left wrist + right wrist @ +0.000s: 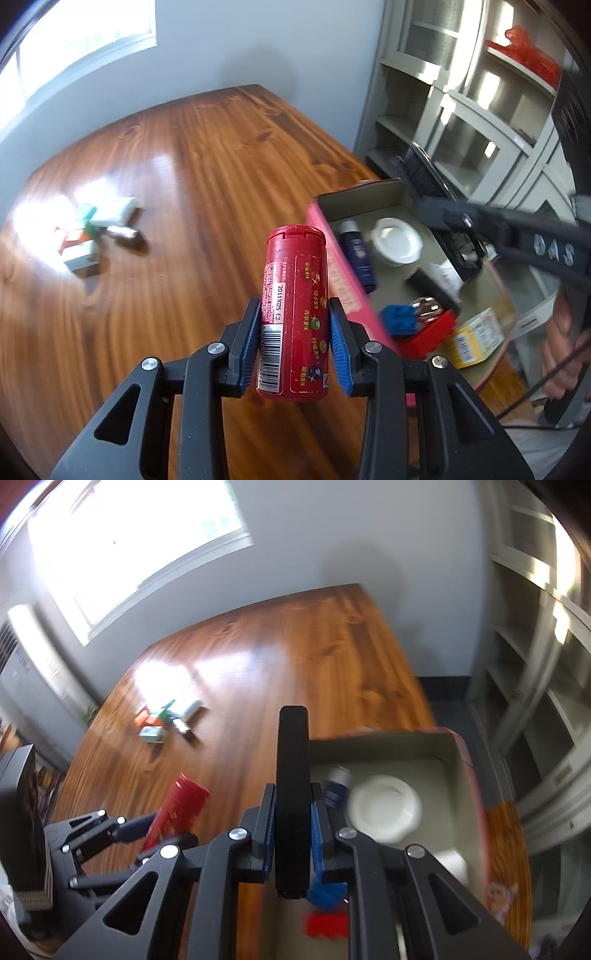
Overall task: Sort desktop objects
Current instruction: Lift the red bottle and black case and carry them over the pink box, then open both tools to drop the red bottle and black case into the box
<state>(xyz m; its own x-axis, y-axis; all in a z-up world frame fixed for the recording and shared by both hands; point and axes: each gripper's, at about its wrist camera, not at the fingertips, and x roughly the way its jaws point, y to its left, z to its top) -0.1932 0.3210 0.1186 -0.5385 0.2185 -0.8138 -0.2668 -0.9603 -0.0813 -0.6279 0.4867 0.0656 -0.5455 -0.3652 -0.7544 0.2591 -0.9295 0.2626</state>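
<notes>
Left wrist: my left gripper (293,345) pinches the red tube (294,314) mid-body, beside the box (325,229). Stiff, light, slick plastic. My right gripper (292,834) clamps a black bar (292,794) over the box.

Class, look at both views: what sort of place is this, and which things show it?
Probably a home study or office: a polished wooden table under a window, grey shelving units alongside, and an open box of sorted oddments.
</notes>
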